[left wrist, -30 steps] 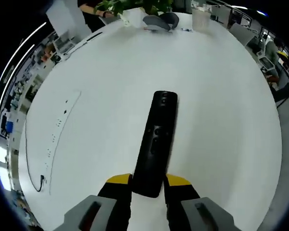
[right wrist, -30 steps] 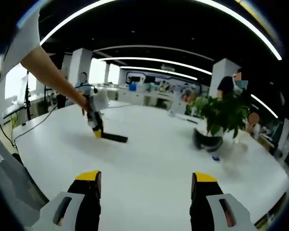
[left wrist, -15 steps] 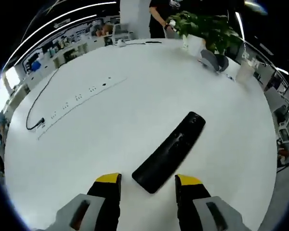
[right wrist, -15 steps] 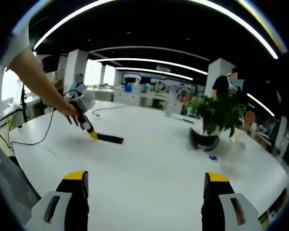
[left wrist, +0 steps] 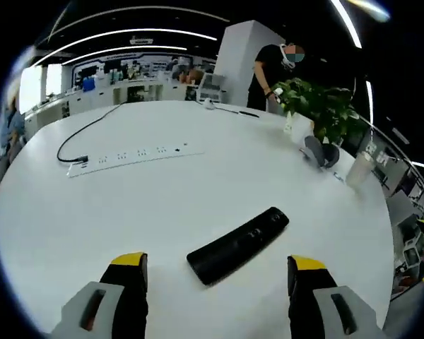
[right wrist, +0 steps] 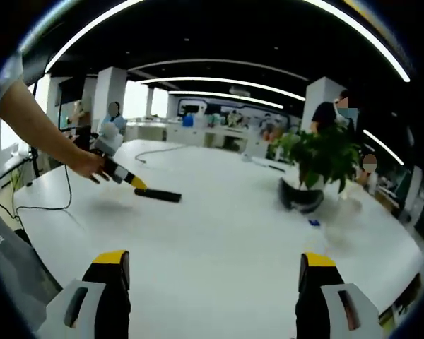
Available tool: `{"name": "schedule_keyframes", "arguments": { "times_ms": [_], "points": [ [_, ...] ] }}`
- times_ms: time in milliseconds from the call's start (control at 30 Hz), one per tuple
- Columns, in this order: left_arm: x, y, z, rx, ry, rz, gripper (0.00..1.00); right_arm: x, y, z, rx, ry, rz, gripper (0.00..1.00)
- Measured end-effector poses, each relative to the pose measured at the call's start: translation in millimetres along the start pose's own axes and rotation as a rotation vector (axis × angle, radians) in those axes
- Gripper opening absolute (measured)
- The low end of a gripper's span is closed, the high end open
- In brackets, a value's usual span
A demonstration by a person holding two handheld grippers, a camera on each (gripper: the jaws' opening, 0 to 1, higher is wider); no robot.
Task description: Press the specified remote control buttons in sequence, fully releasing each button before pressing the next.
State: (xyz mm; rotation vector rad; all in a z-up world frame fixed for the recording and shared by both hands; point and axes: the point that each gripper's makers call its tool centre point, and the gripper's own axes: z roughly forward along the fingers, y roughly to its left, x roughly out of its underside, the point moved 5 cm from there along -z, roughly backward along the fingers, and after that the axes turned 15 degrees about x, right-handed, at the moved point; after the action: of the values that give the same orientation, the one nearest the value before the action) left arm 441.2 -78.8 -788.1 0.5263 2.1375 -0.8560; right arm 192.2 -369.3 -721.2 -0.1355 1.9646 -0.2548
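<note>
A long black remote control point(left wrist: 239, 244) lies flat on the white table point(left wrist: 162, 198), slanting up to the right. My left gripper point(left wrist: 218, 272) hovers over its near end, open wide, with the yellow-tipped fingers point(left wrist: 129, 263) on either side and clear of it. In the right gripper view the same remote point(right wrist: 157, 195) shows small and far off at the left, with the left gripper point(right wrist: 131, 181) held by a person's hand point(right wrist: 92, 164) just beside it. My right gripper point(right wrist: 213, 261) stands open over bare table, nothing between its fingers.
A white power strip point(left wrist: 134, 154) with a black cable point(left wrist: 92, 127) lies at the back left. A potted plant point(left wrist: 318, 113), a dark grey round object point(left wrist: 321, 150) and a cup point(left wrist: 357, 168) stand at the right. A person point(left wrist: 272, 67) stands beyond the table.
My left gripper has opened wider and pulled back and up from the remote, which stays on the table. The right gripper is still open and has barely moved.
</note>
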Motion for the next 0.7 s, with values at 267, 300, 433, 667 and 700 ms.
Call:
{"name": "schedule_keyframes", "arguments": {
  "times_ms": [267,300,433,667,700],
  "points": [
    [5.1,-16.9,-34,-0.048,-0.114,0.059,1.0,1.3,2,-1,-0.008,0.009,-0.017,0.99],
    [7.4,-21.2,-41,-0.052,-0.127,0.093,1.0,0.2,1,-1,-0.003,0.001,-0.014,0.99],
    [17.8,-31.4,-62,-0.094,-0.144,0.138,1.0,-0.6,-1,-2,0.01,-0.006,-0.008,0.99],
    [22.4,-47.2,-89,-0.123,-0.185,0.19,1.0,-0.8,-2,-2,0.012,-0.007,-0.011,0.99],
    [21.7,-51.7,-95,-0.127,-0.19,0.207,1.0,-1.2,-1,-2,0.009,-0.011,-0.011,0.99]
  ]
}}
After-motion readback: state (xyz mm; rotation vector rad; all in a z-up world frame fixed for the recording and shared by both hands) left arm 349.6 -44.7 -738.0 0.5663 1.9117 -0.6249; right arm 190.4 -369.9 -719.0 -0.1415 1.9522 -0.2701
